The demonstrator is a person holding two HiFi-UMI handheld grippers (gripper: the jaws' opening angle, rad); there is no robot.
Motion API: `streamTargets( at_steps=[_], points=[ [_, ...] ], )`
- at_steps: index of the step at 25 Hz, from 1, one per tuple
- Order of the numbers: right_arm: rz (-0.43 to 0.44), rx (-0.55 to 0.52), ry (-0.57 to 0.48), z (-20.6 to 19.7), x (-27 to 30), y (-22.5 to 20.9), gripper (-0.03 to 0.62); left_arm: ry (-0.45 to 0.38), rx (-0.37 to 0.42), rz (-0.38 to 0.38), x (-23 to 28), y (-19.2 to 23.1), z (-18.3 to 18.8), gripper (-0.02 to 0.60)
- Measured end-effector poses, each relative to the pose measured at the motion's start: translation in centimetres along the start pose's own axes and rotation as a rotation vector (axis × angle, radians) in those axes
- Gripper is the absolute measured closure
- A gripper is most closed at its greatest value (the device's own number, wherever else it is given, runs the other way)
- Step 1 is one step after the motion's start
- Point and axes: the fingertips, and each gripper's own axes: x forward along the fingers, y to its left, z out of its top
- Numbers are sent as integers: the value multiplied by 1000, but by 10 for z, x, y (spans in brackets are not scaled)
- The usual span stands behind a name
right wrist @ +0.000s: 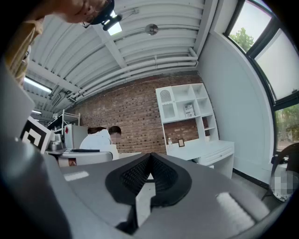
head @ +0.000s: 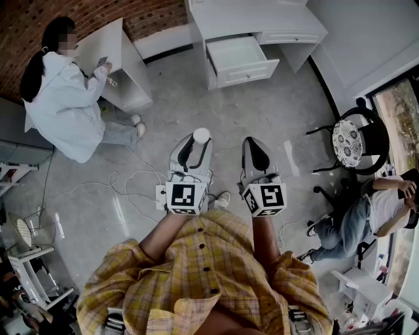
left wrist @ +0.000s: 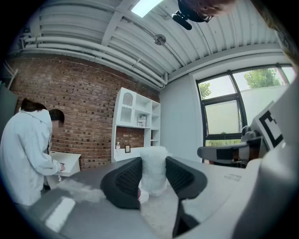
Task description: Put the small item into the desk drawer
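A small white, bubble-wrapped roll (left wrist: 153,169) stands upright between the black pads of my left gripper (left wrist: 154,179), which is shut on it. In the head view the roll's round top (head: 201,135) shows at the tip of the left gripper (head: 194,147), held over the grey floor. My right gripper (right wrist: 150,175) is shut with its pads touching and nothing between them; the head view shows this right gripper (head: 256,157) beside the left one. The white desk (head: 258,19) stands ahead with its drawer (head: 241,60) pulled open and looking empty.
A person in a white coat (head: 62,98) crouches at a second white desk (head: 114,62) at the left. Cables and a power strip (head: 141,186) lie on the floor. A black chair (head: 353,141) and a seated person (head: 366,212) are at the right.
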Motion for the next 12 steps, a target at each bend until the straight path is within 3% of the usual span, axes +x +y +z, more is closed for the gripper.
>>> streamTargets(
  at_steps=[12],
  points=[
    [19,-1,-7,-1,-26,-8,603,-40,-16,29,-16,-25,-1,413]
  ],
)
